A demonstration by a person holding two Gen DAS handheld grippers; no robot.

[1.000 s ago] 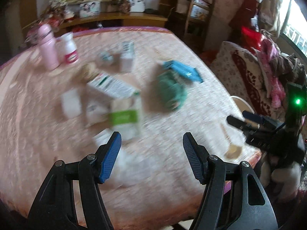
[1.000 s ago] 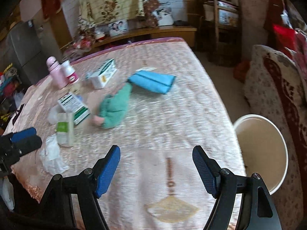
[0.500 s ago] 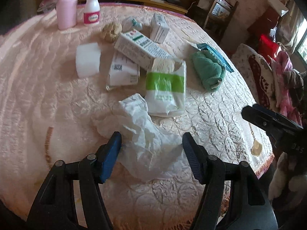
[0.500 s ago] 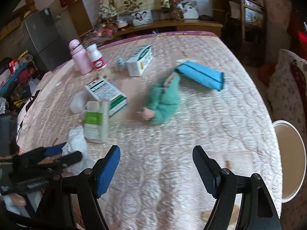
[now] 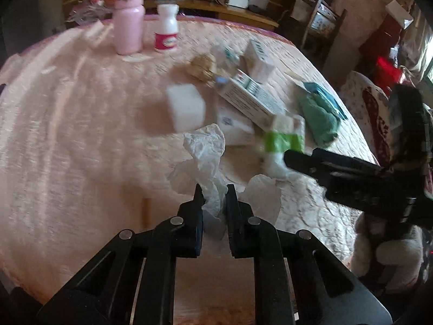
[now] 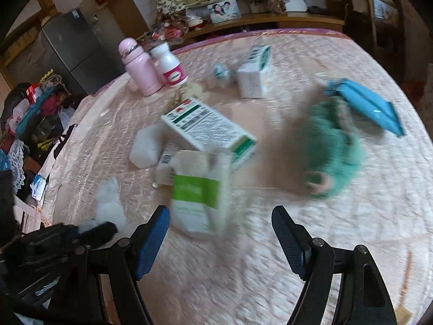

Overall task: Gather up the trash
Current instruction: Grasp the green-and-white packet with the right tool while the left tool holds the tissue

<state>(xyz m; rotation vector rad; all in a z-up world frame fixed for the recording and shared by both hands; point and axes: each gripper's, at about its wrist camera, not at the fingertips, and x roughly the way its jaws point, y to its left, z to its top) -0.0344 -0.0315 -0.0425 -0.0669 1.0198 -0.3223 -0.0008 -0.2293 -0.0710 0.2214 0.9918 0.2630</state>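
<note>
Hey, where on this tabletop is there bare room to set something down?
Bare cloth lies left of the white block, below the pink bottle, and between the right gripper and green cloth. It is crowded around the long box.

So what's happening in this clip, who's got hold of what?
A person is clearing trash off a table with a pink quilted cover, holding a gripper in each hand. The left gripper has just closed on the crumpled white tissue paper near the table's front edge. The right gripper is open and empty, poised by the white pouch with a green band. Boxes, bottles and a green cloth remain on the table.
</note>
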